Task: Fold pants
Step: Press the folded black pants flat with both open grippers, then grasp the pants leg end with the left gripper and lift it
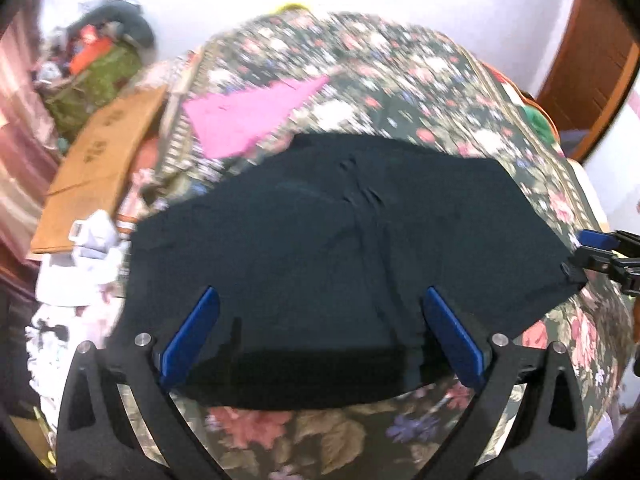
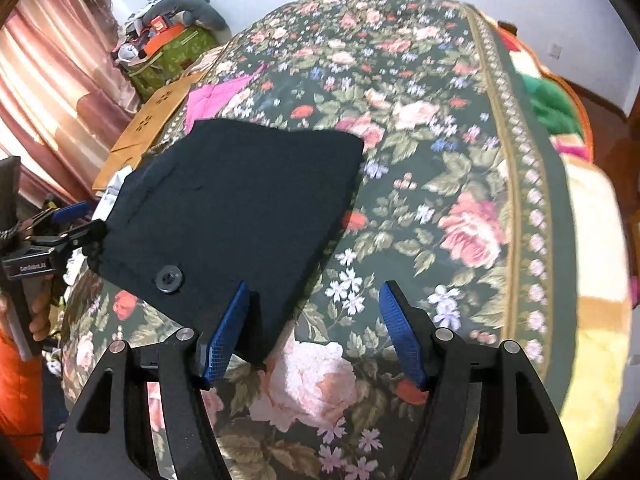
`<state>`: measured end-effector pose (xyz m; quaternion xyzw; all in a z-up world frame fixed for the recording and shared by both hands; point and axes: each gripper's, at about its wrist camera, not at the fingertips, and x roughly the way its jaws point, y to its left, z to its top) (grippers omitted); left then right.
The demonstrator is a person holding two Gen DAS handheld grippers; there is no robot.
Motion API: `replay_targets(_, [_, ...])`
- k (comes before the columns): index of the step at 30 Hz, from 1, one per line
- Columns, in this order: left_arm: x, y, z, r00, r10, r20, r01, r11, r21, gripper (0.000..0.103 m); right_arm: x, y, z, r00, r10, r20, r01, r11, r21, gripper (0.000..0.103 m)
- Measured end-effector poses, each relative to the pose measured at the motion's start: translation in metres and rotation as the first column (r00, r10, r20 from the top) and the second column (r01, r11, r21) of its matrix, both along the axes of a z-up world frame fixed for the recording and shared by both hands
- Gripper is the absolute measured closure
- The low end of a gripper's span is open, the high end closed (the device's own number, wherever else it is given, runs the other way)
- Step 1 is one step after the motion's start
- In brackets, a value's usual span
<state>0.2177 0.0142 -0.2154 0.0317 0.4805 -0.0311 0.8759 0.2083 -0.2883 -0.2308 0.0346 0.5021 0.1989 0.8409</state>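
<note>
The dark navy pants (image 1: pixel 340 248) lie folded into a flat block on the floral bedspread (image 1: pixel 400 72). They also show in the right wrist view (image 2: pixel 240 200), with a black button (image 2: pixel 169 278) near the front edge. My left gripper (image 1: pixel 324 300) is open, its blue fingers (image 1: pixel 192 332) spread over the near edge of the pants, holding nothing. My right gripper (image 2: pixel 314 292) is open at the pants' near right corner, with its left finger (image 2: pixel 226 328) against the cloth edge. The right gripper also shows at the right edge of the left wrist view (image 1: pixel 596 252).
A pink cloth (image 1: pixel 248 116) lies on the bed beyond the pants. A cardboard box (image 1: pixel 100 160) and a pile of clothes and bags (image 1: pixel 100 60) stand left of the bed. Pink curtains (image 2: pixel 48 80) hang at the left. A blanket (image 2: pixel 592 240) lies at the bed's right side.
</note>
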Motion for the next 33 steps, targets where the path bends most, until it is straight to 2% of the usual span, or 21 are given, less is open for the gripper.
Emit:
replay_targets(2, [-0.006, 0.011, 0.009, 0.999, 0.035, 0.038, -0.035, 0.999, -0.003, 0.000, 0.001, 0.006, 0.014, 0.999, 0.000, 0.035, 0.000, 1.000, 0.008, 0.039])
replay_targets(8, [-0.027, 0.060, 0.039, 0.977, 0.163, 0.139, -0.151, 0.984, -0.091, 0.000, 0.004, 0.035, 0.045, 0.990, 0.044, 0.137, -0.045, 0.999, 0.006, 0.039])
replay_targets(13, [-0.042, 0.107, 0.043, 0.952, 0.276, 0.135, -0.246, 0.948, -0.204, 0.000, 0.009, 0.075, 0.052, 0.980, 0.090, 0.175, -0.089, 0.996, -0.011, 0.039])
replay_targets(15, [-0.046, 0.124, 0.038, 0.940, 0.319, 0.123, -0.288, 0.932, -0.218, 0.000, 0.011, 0.088, 0.048, 0.980, 0.110, 0.169, -0.109, 0.994, -0.016, 0.039])
replay_targets(19, [-0.051, 0.152, 0.015, 0.934, 0.356, 0.038, -0.344, 0.921, -0.185, 0.000, 0.018, 0.116, 0.033, 0.977, 0.158, 0.140, -0.154, 0.987, -0.044, 0.039])
replay_targets(22, [-0.054, 0.171, -0.007, 0.925, 0.376, -0.054, -0.378, 0.898, -0.227, 0.000, 0.021, 0.133, 0.020, 0.975, 0.190, 0.116, -0.182, 0.980, -0.077, 0.039])
replay_targets(24, [-0.054, 0.181, -0.023, 0.915, 0.385, -0.119, -0.403, 0.871, -0.282, 0.000, 0.022, 0.142, 0.014, 0.974, 0.204, 0.102, -0.193, 0.976, -0.103, 0.039])
replay_targets(25, [-0.055, 0.188, -0.033, 0.907, 0.389, -0.161, -0.421, 0.847, -0.324, 0.000, 0.022, 0.145, 0.011, 0.973, 0.210, 0.094, -0.199, 0.973, -0.116, 0.039])
replay_targets(28, [-0.055, 0.199, -0.056, 0.882, 0.397, -0.253, -0.468, 0.795, -0.386, 0.000, 0.023, 0.154, -0.001, 0.969, 0.238, 0.069, -0.223, 0.959, -0.174, 0.039])
replay_targets(31, [-0.055, 0.200, -0.073, 0.874, 0.377, -0.305, -0.480, 0.765, -0.430, 0.000, 0.020, 0.157, -0.009, 0.963, 0.260, 0.066, -0.242, 0.948, -0.205, 0.039])
replay_targets(33, [-0.053, 0.200, -0.082, 0.874, 0.360, -0.327, -0.479, 0.754, -0.450, 0.000, 0.018, 0.156, -0.010, 0.963, 0.263, 0.065, -0.245, 0.948, -0.205, 0.039])
